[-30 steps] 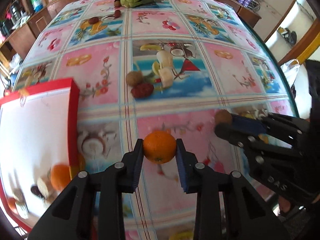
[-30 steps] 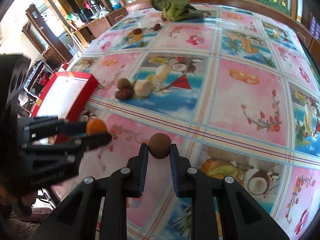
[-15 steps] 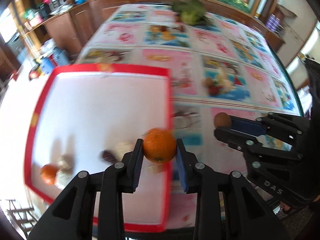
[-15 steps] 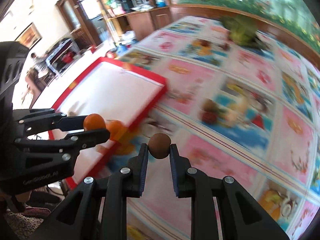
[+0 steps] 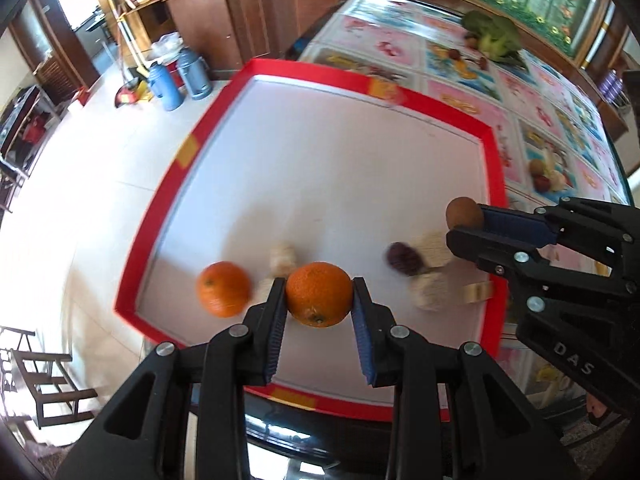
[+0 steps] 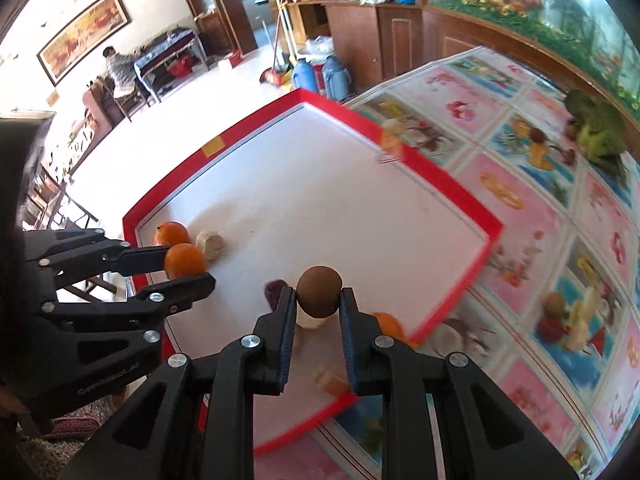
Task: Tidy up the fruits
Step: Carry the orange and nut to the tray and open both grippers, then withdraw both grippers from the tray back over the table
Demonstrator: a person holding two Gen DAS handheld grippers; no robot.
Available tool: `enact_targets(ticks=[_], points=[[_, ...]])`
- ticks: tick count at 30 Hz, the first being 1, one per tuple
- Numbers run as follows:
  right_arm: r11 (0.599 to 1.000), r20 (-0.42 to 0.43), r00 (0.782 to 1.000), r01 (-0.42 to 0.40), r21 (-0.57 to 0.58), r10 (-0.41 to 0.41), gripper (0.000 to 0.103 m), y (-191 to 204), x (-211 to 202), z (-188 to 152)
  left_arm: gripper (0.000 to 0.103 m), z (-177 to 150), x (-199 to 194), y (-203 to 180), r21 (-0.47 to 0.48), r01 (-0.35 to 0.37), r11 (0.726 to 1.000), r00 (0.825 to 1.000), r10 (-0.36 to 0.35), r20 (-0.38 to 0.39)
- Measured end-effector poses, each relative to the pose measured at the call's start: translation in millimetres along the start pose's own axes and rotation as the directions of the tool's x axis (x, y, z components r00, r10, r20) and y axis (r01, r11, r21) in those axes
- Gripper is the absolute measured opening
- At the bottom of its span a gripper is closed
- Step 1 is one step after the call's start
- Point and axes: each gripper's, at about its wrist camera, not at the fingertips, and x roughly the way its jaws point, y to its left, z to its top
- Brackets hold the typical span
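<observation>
Left wrist — left claw gripping orange, above red-rimmed tray.

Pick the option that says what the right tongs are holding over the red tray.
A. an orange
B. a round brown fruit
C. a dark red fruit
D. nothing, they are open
B: in the right wrist view the right tongs are shut on a round brown fruit above the red tray; the orange sits in the left tongs.
</observation>
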Motion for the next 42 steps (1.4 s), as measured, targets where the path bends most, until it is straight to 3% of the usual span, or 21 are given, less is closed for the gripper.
enact_targets(ticks=[8,10,13,17,30,42], points=[[0.999,-0.069,0.998,0.015,0.029,-0.013,0.021,9,16,4,0.04,-4,1,13,-0.001,-0.018,1.0,1.0,0.018,-0.005],[0.999,-0.054,0.998,0.017,0.031,-0.015,0.021,11,12,4,0.052,-3,0,15,-0.008,-0.027,1.0,1.0,0.027,-0.002],[0.999,-0.015,1.0,0.017,0.034,-0.017,0.025,10,3,5,0.061,2,-3,19,-0.033,-0.03,0.999,0.999,0.031,0.017],[0.997,0.054,0.998,0.029,0.068,-0.033,0.027,1,-12,4,0.064,10,-11,17,-0.047,-0.032,0.998,0.997,0.035,0.071],[0.945,0.088,0.985,0.113,0.308,-0.146,0.028,-84,-53,-43,0.065,29,-14,-71,0.144,0.048,0.988,0.99,-0.066,0.125],[0.863,0.05,0.979,0.151,0.483,-0.199,0.028,-152,-75,-104,0.066,32,-2,-141,0.252,0.108,0.962,0.988,-0.133,0.083]])
